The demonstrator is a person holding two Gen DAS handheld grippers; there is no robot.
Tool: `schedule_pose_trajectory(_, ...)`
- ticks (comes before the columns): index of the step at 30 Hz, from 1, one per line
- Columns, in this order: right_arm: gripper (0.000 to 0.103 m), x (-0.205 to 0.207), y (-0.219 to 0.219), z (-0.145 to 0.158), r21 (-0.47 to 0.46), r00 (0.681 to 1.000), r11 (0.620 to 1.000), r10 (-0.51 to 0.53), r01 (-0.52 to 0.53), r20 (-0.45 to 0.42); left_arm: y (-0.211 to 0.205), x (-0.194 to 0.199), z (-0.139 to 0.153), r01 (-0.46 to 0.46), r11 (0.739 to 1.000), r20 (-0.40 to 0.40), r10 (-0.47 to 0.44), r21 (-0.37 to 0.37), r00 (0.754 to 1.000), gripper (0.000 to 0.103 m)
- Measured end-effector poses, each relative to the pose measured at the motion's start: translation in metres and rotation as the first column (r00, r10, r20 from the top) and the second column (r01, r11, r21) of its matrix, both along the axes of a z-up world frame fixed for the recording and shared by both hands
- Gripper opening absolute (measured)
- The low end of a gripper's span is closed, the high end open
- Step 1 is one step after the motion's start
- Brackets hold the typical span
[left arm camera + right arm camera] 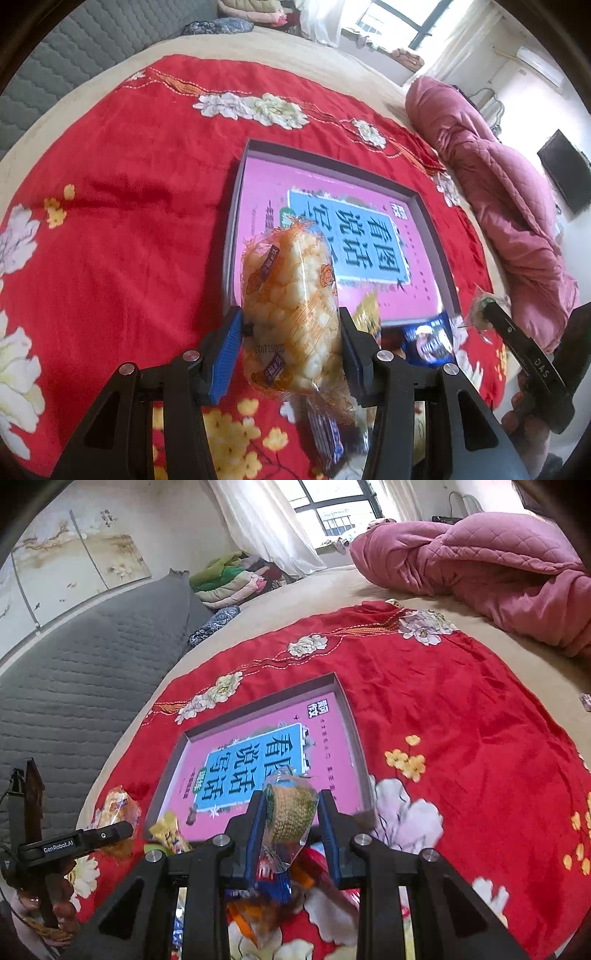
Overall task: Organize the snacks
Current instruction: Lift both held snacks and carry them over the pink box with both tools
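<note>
Both claws are loaded: your left claw point(291, 354) is clamped on a puffed rice bar point(291, 314) in an orange-printed clear wrapper, and your right claw point(291, 827) is pinched narrow on a small greenish-brown grain cake point(290, 812) in clear wrap. You hold each above the near edge of the shallow box point(345, 709) with the pink printed floor, which lies on the red flowered cloth point(461, 720). As far as can be seen, nothing lies in that box yet, so the sorting looks barely begun. Count: one box, two snacks in your claws, and a loose heap at the box's near side; a yellow packet point(369, 314) and a blue packet point(428, 338) stand out, with several more blurred below your claws, too jumbled to count.
</note>
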State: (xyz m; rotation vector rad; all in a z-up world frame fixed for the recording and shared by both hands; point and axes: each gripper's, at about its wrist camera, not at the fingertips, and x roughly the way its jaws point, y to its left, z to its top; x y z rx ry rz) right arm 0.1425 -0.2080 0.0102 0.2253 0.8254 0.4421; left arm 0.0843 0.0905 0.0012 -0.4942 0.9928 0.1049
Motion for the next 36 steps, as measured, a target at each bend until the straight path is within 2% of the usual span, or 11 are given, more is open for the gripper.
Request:
schedule_pose_trajectory(7,0.029,0.022,0.005,-0.011,0.005,1.0,1.0,-0.014,0.014,-0.011,-0.002,0.027,-0.002,-0.004,1.0,-0.002,0.004,0.025,1.0,0.051)
schedule_pose_trajectory(14,0.029,0.035,0.017,-0.028,-0.034,1.0,0.999,-0.008,0.007,-0.028,-0.007,0.047,-0.007,0.008,0.999,-0.015,-0.008,0.049,1.0,0.051)
schedule_pose_trajectory(27,0.029,0.04,0.025,-0.048,-0.119,0.999,0.993,-0.012,0.007,-0.047,-0.008,0.057,-0.026,0.014,0.998,-0.062,-0.01,0.059,0.998,0.051)
schedule_pose_trajectory(36,0.029,0.039,0.023,-0.05,-0.15,0.999,0.988,-0.033,0.027,-0.035,-0.007,0.059,-0.032,0.008,0.999,-0.078,-0.004,0.053,0.997,0.051)
